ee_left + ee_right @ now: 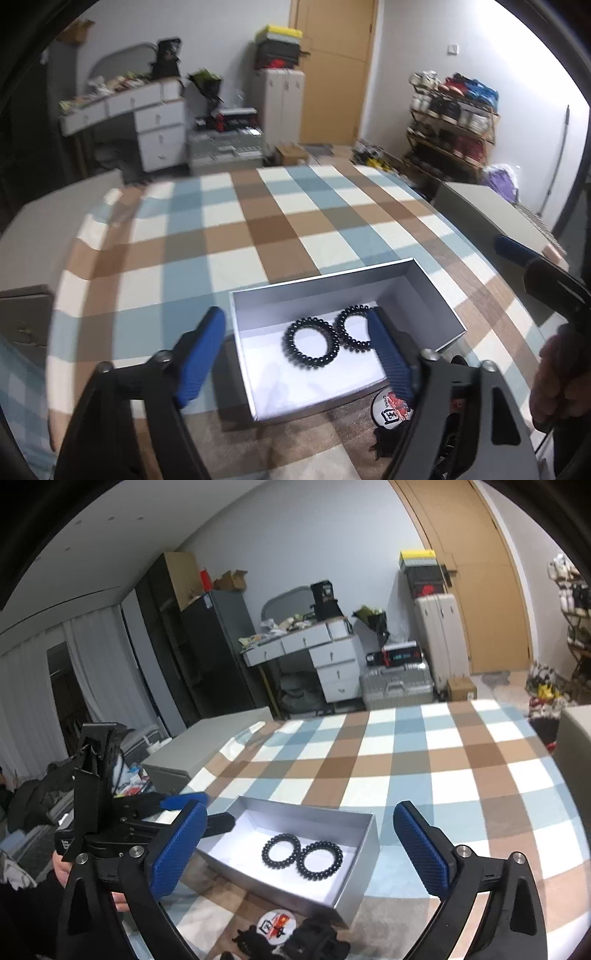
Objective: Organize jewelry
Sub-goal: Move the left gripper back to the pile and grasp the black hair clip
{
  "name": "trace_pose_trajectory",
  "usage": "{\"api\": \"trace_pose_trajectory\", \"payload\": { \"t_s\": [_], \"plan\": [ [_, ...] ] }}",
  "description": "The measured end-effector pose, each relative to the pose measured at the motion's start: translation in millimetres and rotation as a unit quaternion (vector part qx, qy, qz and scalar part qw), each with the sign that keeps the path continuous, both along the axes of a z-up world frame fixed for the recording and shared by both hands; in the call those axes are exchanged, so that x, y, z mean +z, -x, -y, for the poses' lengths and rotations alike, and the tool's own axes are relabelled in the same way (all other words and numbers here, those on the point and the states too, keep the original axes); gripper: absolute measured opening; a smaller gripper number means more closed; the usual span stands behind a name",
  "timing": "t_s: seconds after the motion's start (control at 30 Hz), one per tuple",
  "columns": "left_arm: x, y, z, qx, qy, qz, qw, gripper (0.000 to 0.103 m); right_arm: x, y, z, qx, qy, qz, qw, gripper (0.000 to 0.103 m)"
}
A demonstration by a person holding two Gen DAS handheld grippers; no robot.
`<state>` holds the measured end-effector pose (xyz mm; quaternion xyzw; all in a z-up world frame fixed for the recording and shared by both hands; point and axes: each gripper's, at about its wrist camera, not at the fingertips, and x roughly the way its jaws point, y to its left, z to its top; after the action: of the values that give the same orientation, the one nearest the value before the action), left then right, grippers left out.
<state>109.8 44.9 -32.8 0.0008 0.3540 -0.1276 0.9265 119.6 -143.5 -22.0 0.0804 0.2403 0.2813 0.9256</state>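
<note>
Both the left gripper [295, 354] and right gripper [299, 849] stand spread apart, holding nothing. Two black coil bands [302, 853] lie touching inside the silver box [354, 882], near the table's [406, 768] front edge.

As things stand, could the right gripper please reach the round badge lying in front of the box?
Probably yes: the right gripper is open and holds nothing, and the round badge lies uncovered just below it, near the black hair clip.

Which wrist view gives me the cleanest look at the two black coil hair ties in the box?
The right wrist view: both coil hair ties lie fully visible, side by side, in the silver box. In the left wrist view, the left gripper's blue finger covers part of the right-hand tie.
</note>
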Motion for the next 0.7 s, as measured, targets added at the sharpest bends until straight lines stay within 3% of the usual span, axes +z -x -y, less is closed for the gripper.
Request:
{"api": "trace_pose_trajectory", "payload": {
  "t_s": [0.17, 0.27, 0.4, 0.7],
  "plan": [
    [11.2, 15.6, 4.9, 0.008, 0.012, 0.025, 0.9996, 0.080, 8.3, 22.8, -1.0, -0.003, 0.006, 0.028, 1.000, 0.103],
    [17.3, 26.7, 9.7, 0.025, -0.003, 0.047, 0.9986, 0.086, 12.6, 36.2, -1.7, -0.003, 0.006, 0.042, 0.999, 0.103],
    [19.8, 40.9, 9.9, 0.052, -0.009, 0.067, 0.9964, 0.102, 14.3, 52.7, -2.8, -0.005, 0.016, 0.056, 0.998, 0.103],
    [13.6, 63.2, 3.2, 0.081, 0.010, 0.072, 0.9941, 0.102, 7.5, 91.6, -5.3, -0.016, 0.045, 0.076, 0.996, 0.103]
  ]
}}
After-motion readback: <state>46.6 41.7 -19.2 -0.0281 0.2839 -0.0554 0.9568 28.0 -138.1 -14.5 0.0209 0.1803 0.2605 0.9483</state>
